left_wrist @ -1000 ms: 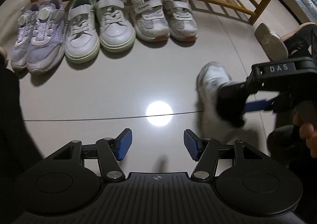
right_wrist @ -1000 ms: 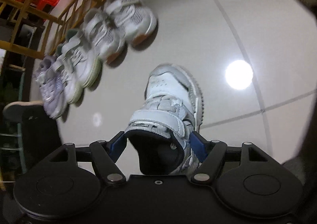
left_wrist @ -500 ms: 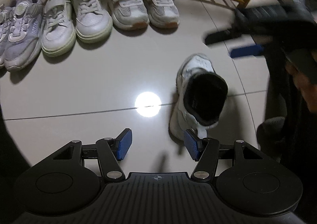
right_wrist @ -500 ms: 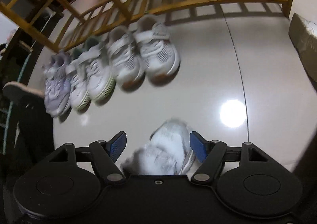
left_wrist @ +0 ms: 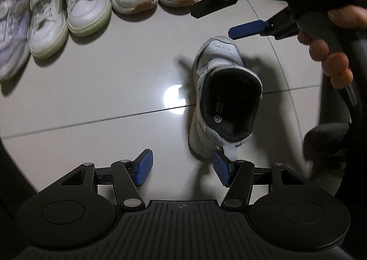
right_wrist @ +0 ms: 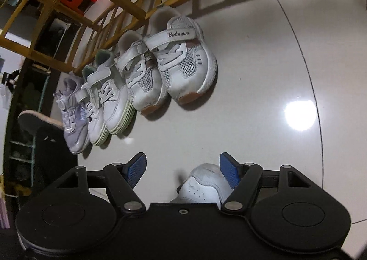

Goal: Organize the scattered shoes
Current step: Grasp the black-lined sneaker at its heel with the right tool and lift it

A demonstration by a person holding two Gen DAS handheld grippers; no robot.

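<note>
A pale glossy tiled floor [left_wrist: 96, 90] fills both views, with a bright lamp reflection on it. A yellow wooden rack [right_wrist: 142, 7] curves across the twelve o'clock edge of the right wrist view.

In front of the rack, six shoes stand side by side in a row: a lilac pair [right_wrist: 73, 108] at nine o'clock, a white pair with green soles [right_wrist: 107, 99] next to it, and a white mesh pair [right_wrist: 174, 69] nearest the centre.

One white high-top shoe [left_wrist: 220, 97] stands alone and upright on the floor, well apart from the row, its dark opening facing up. In the left wrist view it sits just right of centre.

Your right gripper [left_wrist: 220, 18] reaches in from two o'clock of that view, above the shoe's toe, your hand [left_wrist: 330, 53] wrapped round its handle. Its fingers are spread with nothing between them; the toe [right_wrist: 201, 184] shows just below them.

Your left gripper [left_wrist: 182, 168] points steeply down at six o'clock, fingers parted and gripping nothing. Its right pad [left_wrist: 221, 169] sits just at the shoe's heel tab; whether it touches, you cannot tell.
</note>
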